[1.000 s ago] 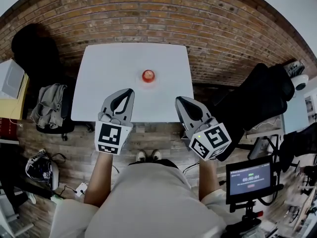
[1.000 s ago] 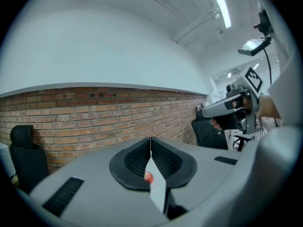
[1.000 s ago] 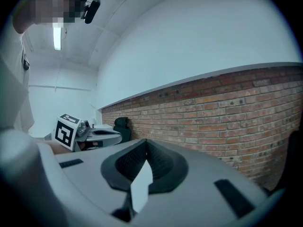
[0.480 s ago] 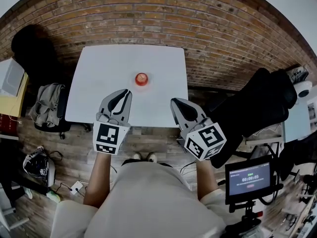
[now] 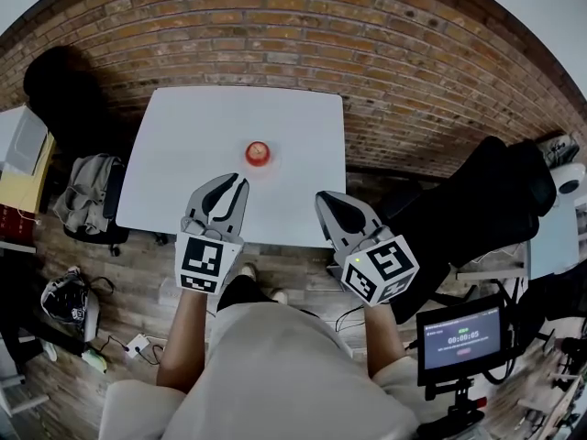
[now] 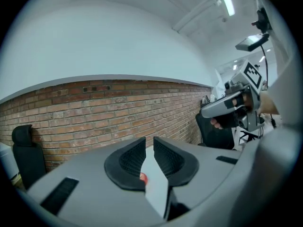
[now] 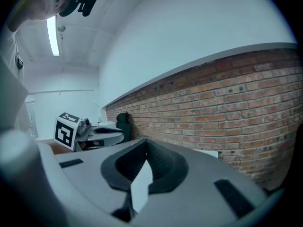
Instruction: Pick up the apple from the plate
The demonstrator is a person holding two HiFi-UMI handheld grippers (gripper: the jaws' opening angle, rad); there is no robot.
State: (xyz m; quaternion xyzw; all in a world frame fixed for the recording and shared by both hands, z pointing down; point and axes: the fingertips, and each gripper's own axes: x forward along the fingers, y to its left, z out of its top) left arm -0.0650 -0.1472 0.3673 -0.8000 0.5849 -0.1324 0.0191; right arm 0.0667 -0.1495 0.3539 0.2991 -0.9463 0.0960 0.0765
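A red apple (image 5: 257, 150) sits on a small white plate (image 5: 258, 165) near the middle of the white table (image 5: 202, 126). My left gripper (image 5: 240, 181) hovers over the table's near part, just short of the apple and slightly to its left. Its jaws have just been opening and stand a narrow crack apart with nothing between them. In the left gripper view (image 6: 149, 140) the apple (image 6: 143, 177) peeks through below the gap. My right gripper (image 5: 322, 197) hangs over the table's near right edge, shut and empty, its tips meeting in the right gripper view (image 7: 146, 142).
A brick wall (image 5: 275, 35) rises behind the table. Black chairs stand at the left (image 5: 60, 85) and right (image 5: 477, 191). Clothes (image 5: 87, 195) lie on a seat at the left. A screen on a stand (image 5: 459, 333) is at the lower right.
Both grippers have moved forward over the table's near edge, closer to the apple. The left jaws have parted a little. The person has stepped toward the table.
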